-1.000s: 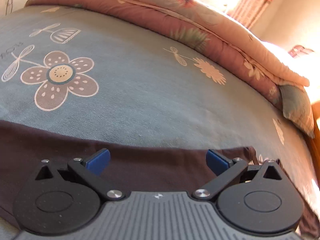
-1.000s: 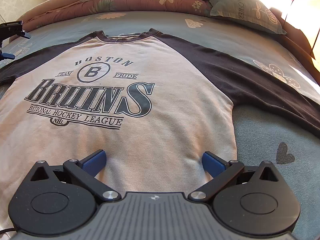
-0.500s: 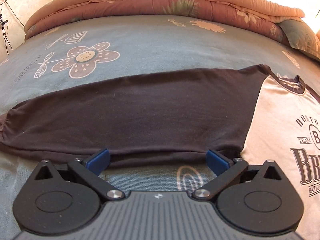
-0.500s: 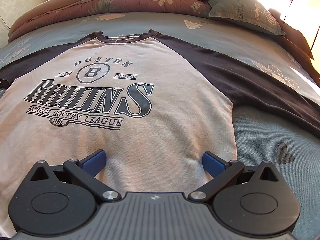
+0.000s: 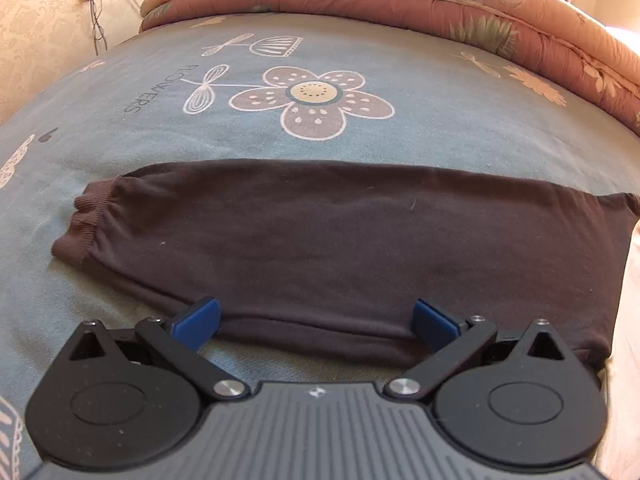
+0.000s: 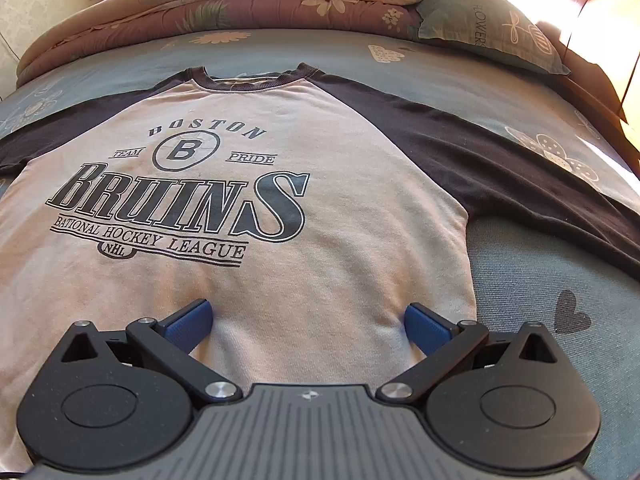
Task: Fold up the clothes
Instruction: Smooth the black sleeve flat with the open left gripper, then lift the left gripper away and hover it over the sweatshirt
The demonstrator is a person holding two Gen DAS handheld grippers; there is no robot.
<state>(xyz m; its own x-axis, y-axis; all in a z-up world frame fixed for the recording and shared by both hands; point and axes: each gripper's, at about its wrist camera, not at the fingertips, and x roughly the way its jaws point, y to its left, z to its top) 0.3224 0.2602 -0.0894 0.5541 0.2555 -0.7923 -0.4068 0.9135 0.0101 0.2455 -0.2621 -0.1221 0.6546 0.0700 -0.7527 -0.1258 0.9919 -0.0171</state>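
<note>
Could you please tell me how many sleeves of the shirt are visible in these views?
2. One dark sleeve lies flat before the left gripper, its cuff pointing left. The other sleeve stretches right of the shirt, its cuff out of frame.

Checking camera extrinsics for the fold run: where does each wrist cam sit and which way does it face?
Left wrist: on the left hand-held gripper, low over the bed, facing the dark left sleeve; only its open blue fingers show.
Right wrist: on the right hand-held gripper, over the sweatshirt hem, facing collar, quilt and pillow; only its open fingers show.
Shared: sweatshirt, bed, quilt.
</note>
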